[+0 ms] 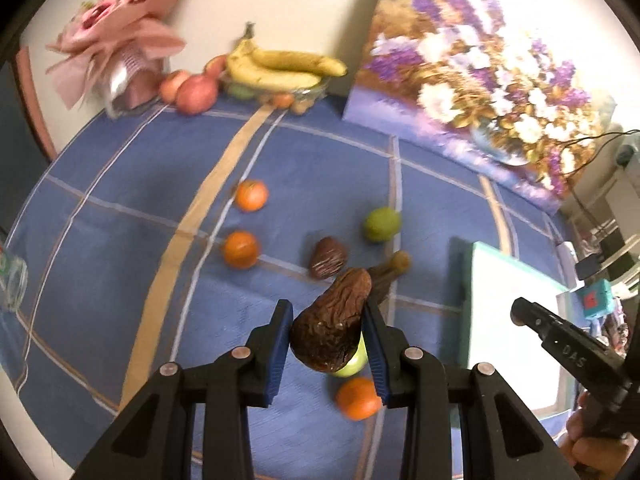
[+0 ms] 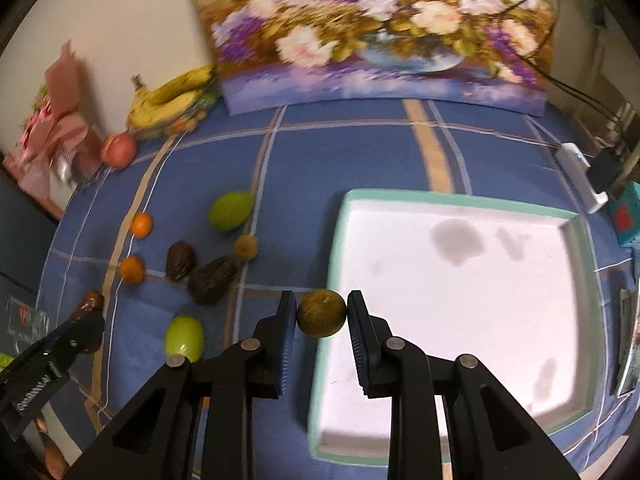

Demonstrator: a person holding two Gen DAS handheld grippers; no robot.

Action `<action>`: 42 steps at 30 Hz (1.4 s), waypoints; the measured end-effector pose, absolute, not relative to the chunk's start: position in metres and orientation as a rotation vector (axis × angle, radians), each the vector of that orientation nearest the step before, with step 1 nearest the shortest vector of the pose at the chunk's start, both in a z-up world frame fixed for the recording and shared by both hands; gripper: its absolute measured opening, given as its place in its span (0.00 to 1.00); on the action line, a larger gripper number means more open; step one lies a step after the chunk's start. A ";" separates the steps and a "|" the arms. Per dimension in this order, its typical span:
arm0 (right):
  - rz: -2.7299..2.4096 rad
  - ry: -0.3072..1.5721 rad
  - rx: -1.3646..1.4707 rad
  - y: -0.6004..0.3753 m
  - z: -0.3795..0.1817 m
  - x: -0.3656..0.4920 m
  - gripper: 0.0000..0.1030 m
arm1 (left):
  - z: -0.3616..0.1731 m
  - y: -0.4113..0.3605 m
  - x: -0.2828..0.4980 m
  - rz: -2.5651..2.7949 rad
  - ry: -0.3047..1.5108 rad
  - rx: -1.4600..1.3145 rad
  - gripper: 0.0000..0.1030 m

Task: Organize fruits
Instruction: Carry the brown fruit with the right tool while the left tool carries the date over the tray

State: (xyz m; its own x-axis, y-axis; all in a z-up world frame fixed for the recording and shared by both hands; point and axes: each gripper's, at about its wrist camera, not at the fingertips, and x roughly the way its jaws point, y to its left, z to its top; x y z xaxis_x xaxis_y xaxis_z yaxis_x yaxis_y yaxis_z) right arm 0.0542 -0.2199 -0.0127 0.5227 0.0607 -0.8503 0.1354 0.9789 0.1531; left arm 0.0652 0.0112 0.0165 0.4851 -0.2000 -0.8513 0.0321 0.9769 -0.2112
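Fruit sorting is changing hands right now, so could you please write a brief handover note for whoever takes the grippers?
Left gripper: shut on a wrinkled brown fruit, held above the cloth.
Right gripper: shut on a small round brown fruit, at the tray's near-left edge.
Tray: no fruit in it yet, only stains.
On the blue cloth: three oranges, three green fruits, two dark brown fruits, one small fuzzy brown one.
At the back: bananas and apples.
Left to do: set down both held fruits, then sort the rest.
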 end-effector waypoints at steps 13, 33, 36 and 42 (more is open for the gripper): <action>-0.255 1.007 0.275 -0.320 0.000 0.058 0.26 | 0.022 -0.109 0.088 -0.333 1.082 -0.045 0.37; -0.406 1.113 0.333 -0.385 -0.050 0.046 0.27 | -0.053 -0.215 0.084 -0.480 1.203 0.173 0.37; -0.419 1.133 0.331 -0.389 -0.057 0.046 0.27 | -0.056 -0.215 0.083 -0.478 1.212 0.181 0.37; -0.434 1.160 0.337 -0.394 -0.068 0.044 0.27 | -0.063 -0.216 0.080 -0.472 1.230 0.191 0.37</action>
State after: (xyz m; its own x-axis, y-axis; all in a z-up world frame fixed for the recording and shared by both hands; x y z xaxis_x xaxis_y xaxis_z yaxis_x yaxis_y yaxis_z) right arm 0.0441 -0.3940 -0.0675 0.3331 -0.1542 -0.9302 0.4939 0.8689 0.0328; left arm 0.0796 -0.2164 -0.0632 0.2530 -0.2434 -0.9363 0.4459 0.8882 -0.1104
